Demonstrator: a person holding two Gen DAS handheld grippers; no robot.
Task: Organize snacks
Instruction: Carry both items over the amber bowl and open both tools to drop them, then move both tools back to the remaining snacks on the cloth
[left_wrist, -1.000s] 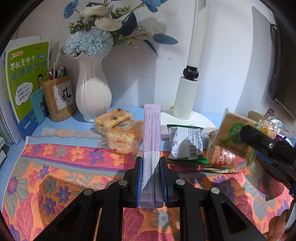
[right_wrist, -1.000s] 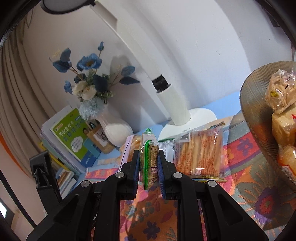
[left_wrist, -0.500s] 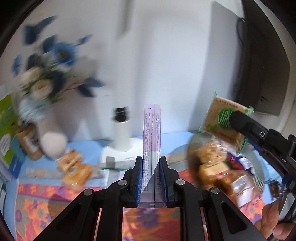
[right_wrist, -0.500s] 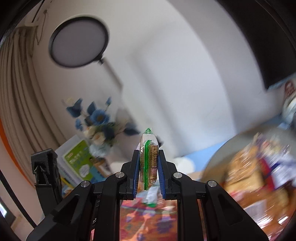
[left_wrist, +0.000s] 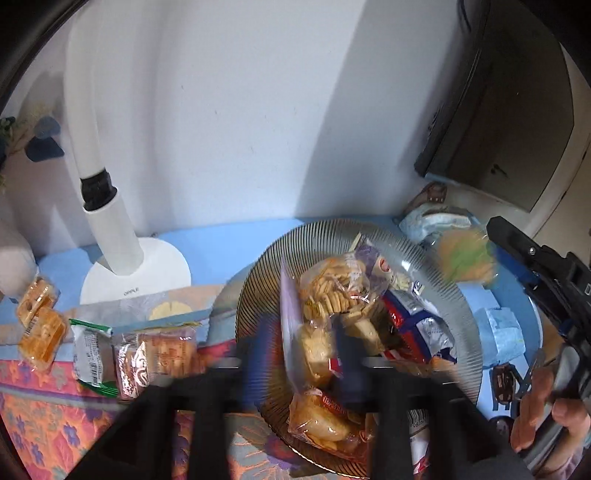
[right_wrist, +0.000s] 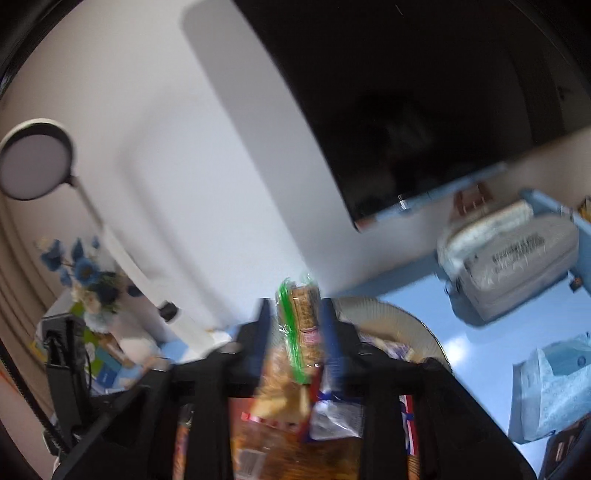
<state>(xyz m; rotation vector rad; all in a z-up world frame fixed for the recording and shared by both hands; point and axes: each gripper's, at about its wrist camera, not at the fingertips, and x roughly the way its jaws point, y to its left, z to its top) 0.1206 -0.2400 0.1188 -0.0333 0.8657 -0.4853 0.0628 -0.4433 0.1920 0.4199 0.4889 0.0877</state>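
Hovering over the ribbed glass bowl (left_wrist: 255, 291), we have both tongs just sprung apart, our left gripper (left_wrist: 301, 354) loosing the upright purple packet (left_wrist: 290, 332) and our right gripper (right_wrist: 295, 332) seemingly freeing the green-striped cracker pack (right_wrist: 301, 314) directly above the heap.

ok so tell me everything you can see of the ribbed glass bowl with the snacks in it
The ribbed glass bowl is a wide, shallow, smoky see-through dish with fine grooves running out to its rim. It sits upright on the blue table, its near edge over the flowered cloth. Wrapped snacks are heaped in it, among them a clear bag of small biscuits and a red, white and blue packet. A pale purple stick packet slants down into it. The right wrist view shows only its far rim.
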